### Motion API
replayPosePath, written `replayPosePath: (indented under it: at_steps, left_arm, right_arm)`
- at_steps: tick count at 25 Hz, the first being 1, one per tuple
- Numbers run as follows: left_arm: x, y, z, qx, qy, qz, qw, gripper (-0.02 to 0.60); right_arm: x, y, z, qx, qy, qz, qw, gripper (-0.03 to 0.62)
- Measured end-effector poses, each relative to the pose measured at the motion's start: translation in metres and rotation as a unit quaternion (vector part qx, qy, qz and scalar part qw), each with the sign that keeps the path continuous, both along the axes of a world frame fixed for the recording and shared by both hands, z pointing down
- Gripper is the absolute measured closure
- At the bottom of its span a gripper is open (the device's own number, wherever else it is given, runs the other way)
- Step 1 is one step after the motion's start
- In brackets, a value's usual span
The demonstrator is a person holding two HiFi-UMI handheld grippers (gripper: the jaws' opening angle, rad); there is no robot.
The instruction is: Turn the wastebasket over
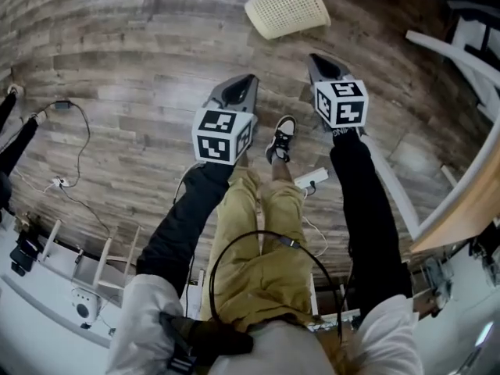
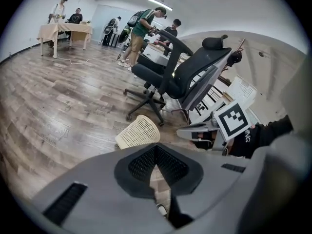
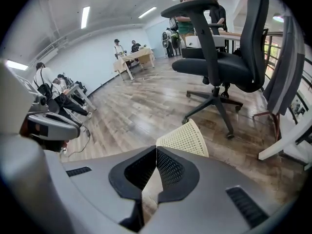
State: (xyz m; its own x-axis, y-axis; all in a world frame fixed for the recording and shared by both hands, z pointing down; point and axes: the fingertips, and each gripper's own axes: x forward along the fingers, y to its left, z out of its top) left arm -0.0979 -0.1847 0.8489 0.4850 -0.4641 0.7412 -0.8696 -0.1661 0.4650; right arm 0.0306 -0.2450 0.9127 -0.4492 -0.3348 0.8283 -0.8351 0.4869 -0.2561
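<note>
Two grippers, left gripper [image 1: 247, 80] and right gripper [image 1: 316, 59], each have their jaws closed tip to tip on nothing. One basket [image 1: 287, 6] lies on its side on the floor [image 1: 133, 61] ahead, touching neither

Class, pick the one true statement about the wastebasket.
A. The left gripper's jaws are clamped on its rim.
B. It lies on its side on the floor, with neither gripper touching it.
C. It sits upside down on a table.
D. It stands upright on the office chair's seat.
B: the wastebasket lies on its side on the floor, ahead of the left gripper and the right gripper, apart from both.
</note>
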Motion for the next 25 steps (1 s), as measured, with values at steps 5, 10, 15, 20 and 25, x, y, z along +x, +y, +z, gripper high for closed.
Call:
replayPosePath:
  at_steps: [5, 10, 15, 20, 25]
  left_arm:
    - [-0.011, 0.002, 0.036, -0.013, 0.000, 0.012, 0.9998, 0.580]
    - [-0.019, 0.005, 0.075, -0.028, -0.005, 0.033, 0.9991, 0.580]
    - [-0.020, -0.007, 0.108, -0.030, -0.001, 0.035, 0.9989, 0.580]
    - [-0.024, -0.023, 0.133, -0.020, -0.009, 0.028, 0.9994, 0.580]
    - [-0.014, -0.041, 0.161, -0.015, -0.014, 0.028, 0.9994, 0.580]
  right_arm:
    - [0.011, -0.024, 0.046, -0.005, 0.017, 0.007, 1.000, 0.574]
    - [0.026, -0.053, 0.090, 0.001, 0.033, 0.009, 0.999, 0.573]
    - [0.048, -0.087, 0.131, 0.013, 0.048, 0.020, 0.999, 0.572]
    - [0.069, -0.110, 0.166, 0.027, 0.076, -0.010, 0.997, 0.571]
    - [0.080, -0.122, 0.190, 0.029, 0.097, -0.018, 0.995, 0.557]
